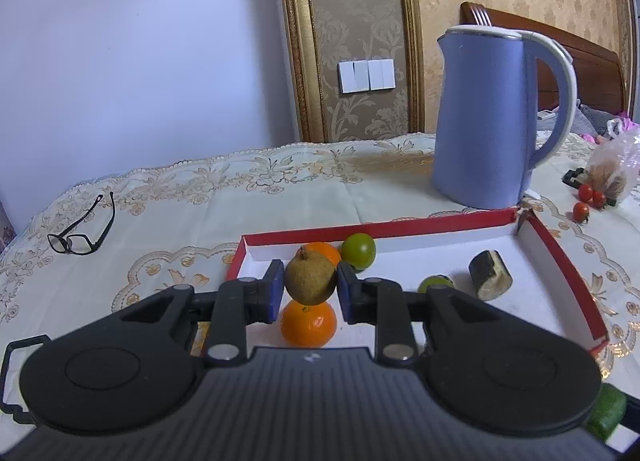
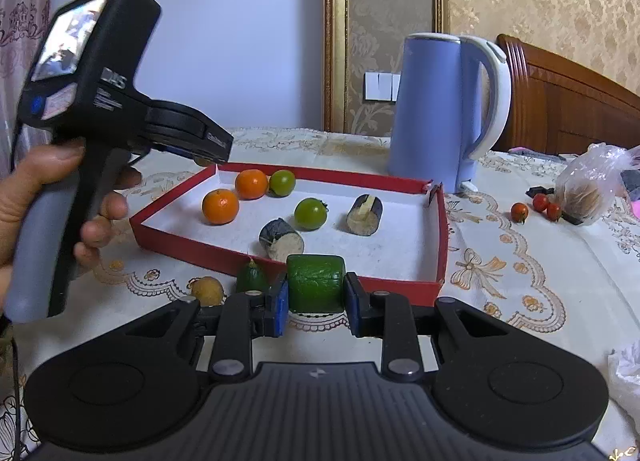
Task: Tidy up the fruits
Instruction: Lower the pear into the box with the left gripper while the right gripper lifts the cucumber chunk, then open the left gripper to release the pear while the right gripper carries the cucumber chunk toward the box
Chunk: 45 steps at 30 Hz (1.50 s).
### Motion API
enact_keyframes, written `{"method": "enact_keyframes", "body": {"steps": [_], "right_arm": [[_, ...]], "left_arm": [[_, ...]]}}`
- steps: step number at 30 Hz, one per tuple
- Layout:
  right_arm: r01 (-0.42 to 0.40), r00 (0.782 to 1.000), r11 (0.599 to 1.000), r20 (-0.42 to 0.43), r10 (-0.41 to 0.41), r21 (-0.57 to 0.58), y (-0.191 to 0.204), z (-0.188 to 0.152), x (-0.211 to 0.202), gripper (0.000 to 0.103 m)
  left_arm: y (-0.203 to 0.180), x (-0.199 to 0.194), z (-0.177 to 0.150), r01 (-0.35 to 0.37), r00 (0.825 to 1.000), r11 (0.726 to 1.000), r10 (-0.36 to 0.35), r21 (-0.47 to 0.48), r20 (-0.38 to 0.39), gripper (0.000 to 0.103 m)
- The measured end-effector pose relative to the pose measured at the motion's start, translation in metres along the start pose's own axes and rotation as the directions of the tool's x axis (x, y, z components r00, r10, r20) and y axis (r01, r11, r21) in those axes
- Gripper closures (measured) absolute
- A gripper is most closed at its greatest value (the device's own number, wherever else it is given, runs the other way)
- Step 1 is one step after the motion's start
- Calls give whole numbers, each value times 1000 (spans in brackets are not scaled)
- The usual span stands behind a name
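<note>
The left tool (image 1: 311, 291) is clamped on a small brown round fruit (image 1: 310, 279), its blue pads pressed against either side, and holds it above the near left part of the red-rimmed tray (image 1: 560, 257). Directly under the held fruit an orange (image 1: 308, 323) rests on the tray's white floor. Just behind it sit a second orange (image 1: 322, 252) and a green round fruit (image 1: 359, 251), close together. To the right a dark-skinned cut piece (image 1: 490, 275) lies on its side with its pale face showing.

The right tool (image 2: 316, 297) is closed on a green cut chunk (image 2: 316, 283), held just short of the tray's near rim. Beside it on the desk (image 2: 520, 281) lie a small dark green fruit (image 2: 251, 279) and a yellowish round fruit (image 2: 207, 291). Inside the tray, from this view, another dark-skinned piece (image 2: 281, 239) and a green tomato (image 2: 310, 213) lie near the middle.

Beyond the tray stands a blue kettle (image 1: 486, 117). Three cherry tomatoes (image 1: 586, 201) lie near a plastic bag (image 1: 614, 163) at the far right, and a pair of glasses (image 1: 82, 231) lies at the far left.
</note>
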State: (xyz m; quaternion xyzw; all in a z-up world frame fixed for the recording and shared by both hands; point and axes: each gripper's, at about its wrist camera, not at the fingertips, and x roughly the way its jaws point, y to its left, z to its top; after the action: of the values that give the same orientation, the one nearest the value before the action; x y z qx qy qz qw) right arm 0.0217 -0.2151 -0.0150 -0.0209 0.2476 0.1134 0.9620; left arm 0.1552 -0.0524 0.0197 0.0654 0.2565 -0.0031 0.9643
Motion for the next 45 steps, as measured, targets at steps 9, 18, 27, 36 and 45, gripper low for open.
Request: {"method": "enact_keyframes", "body": {"steps": [9, 18, 27, 36, 45], "right_arm": [[5, 1000, 1000, 15, -5, -8, -1, 3, -4, 75], [17, 1000, 1000, 15, -17, -6, -6, 5, -3, 75], [23, 1000, 1000, 16, -23, -5, -10, 5, -3, 75], [21, 1000, 1000, 12, -21, -1, -10, 4, -4, 75], [20, 1000, 1000, 10, -20, 1, -10, 3, -4, 75]], "left_arm": [[-12, 26, 4, -11, 999, 1000, 12, 15, -30, 78], [-22, 61, 4, -8, 995, 1000, 7, -5, -96, 78], [-29, 83, 0, -12, 989, 1000, 11, -5, -147, 78], [-28, 89, 0, -18, 987, 1000, 15, -13, -163, 77], [-30, 89, -1, -19, 987, 1000, 17, -11, -160, 77]]}}
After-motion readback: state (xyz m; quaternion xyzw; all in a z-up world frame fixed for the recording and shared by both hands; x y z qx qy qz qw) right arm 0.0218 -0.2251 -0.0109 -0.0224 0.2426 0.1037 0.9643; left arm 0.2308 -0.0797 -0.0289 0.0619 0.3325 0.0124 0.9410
